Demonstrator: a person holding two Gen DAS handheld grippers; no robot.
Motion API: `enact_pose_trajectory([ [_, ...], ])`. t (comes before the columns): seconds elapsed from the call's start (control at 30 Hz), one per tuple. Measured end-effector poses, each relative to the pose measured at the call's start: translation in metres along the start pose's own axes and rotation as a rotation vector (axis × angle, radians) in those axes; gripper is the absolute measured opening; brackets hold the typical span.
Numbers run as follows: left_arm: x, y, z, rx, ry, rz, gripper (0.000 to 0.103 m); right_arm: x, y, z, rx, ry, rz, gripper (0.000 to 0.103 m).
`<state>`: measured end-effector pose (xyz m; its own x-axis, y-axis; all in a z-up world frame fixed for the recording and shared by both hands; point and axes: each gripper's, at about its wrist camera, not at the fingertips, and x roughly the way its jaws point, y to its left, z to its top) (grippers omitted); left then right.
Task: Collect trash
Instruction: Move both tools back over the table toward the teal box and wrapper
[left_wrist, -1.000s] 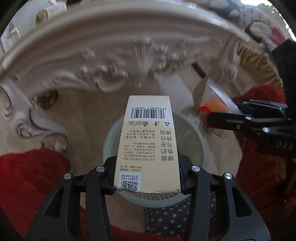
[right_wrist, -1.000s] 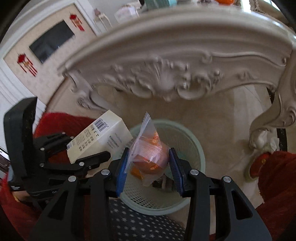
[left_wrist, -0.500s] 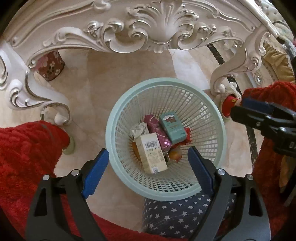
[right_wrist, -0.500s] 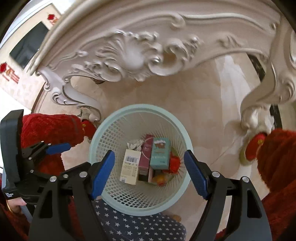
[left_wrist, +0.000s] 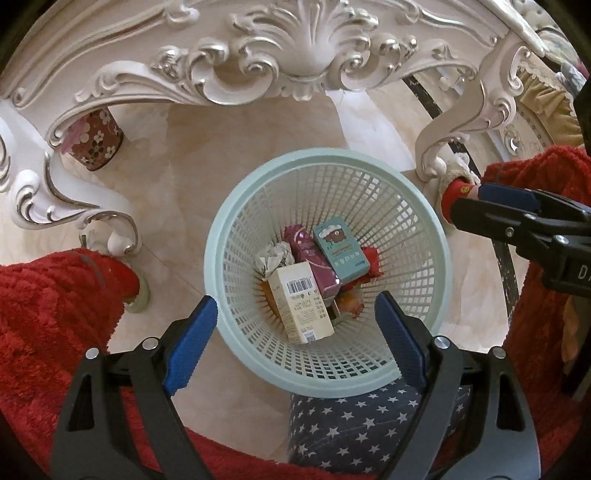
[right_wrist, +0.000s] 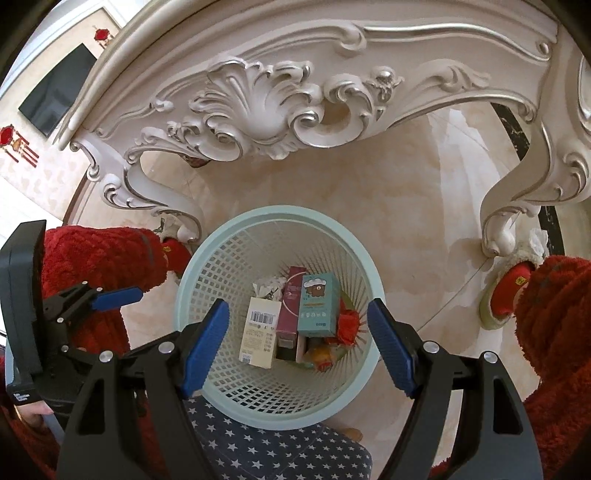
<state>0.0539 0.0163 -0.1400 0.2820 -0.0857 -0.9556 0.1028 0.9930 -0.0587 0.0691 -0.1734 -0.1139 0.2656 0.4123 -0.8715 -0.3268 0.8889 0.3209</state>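
Note:
A pale green mesh waste basket (left_wrist: 229, 236) (right_wrist: 184, 295) stands on the floor under an ornate white table. Inside lie a cream carton with a barcode (left_wrist: 301, 306) (right_wrist: 258, 330), a teal box (left_wrist: 340, 253) (right_wrist: 317, 304), a maroon box (left_wrist: 310, 258) (right_wrist: 290, 310), crumpled paper and an orange wrapper (right_wrist: 323, 354). My left gripper (left_wrist: 291, 336) is open and empty above the basket's near rim. My right gripper (right_wrist: 297, 345) is open and empty over the basket, and it also shows in the left wrist view (left_wrist: 491, 210) at the right.
The carved table apron (left_wrist: 295, 55) (right_wrist: 266, 110) and curved legs (left_wrist: 443, 144) (right_wrist: 506, 221) arch over the basket. Red fuzzy sleeves and slippers (left_wrist: 55, 295) flank it. A star-patterned navy cloth (left_wrist: 351, 424) lies at the near side. A floral tin (left_wrist: 96, 142) stands at the back left.
Both grippers have opened. The cream carton dropped from the left one and the orange wrapper from the right one into the basket. Both views now look straight down into it.

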Motion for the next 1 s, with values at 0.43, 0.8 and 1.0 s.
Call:
enact_pose_trajectory([
  [0.43, -0.161, 0.01, 0.044, 0.041, -0.494, 0.007, 0.095, -0.118, 0.003, 0.041, -0.032, -0.4, 0.056, 0.073],
  [0.8, -0.164, 0.017, 0.245, 0.003, -0.547, 0.067, 0.095, -0.148, -0.01, 0.212, -0.328, -0.505, -0.087, 0.084],
  [1.0, -0.131, 0.03, 0.339, -0.029, -0.513, 0.054, 0.095, -0.098, -0.024, 0.298, -0.475, -0.39, -0.179, 0.083],
])
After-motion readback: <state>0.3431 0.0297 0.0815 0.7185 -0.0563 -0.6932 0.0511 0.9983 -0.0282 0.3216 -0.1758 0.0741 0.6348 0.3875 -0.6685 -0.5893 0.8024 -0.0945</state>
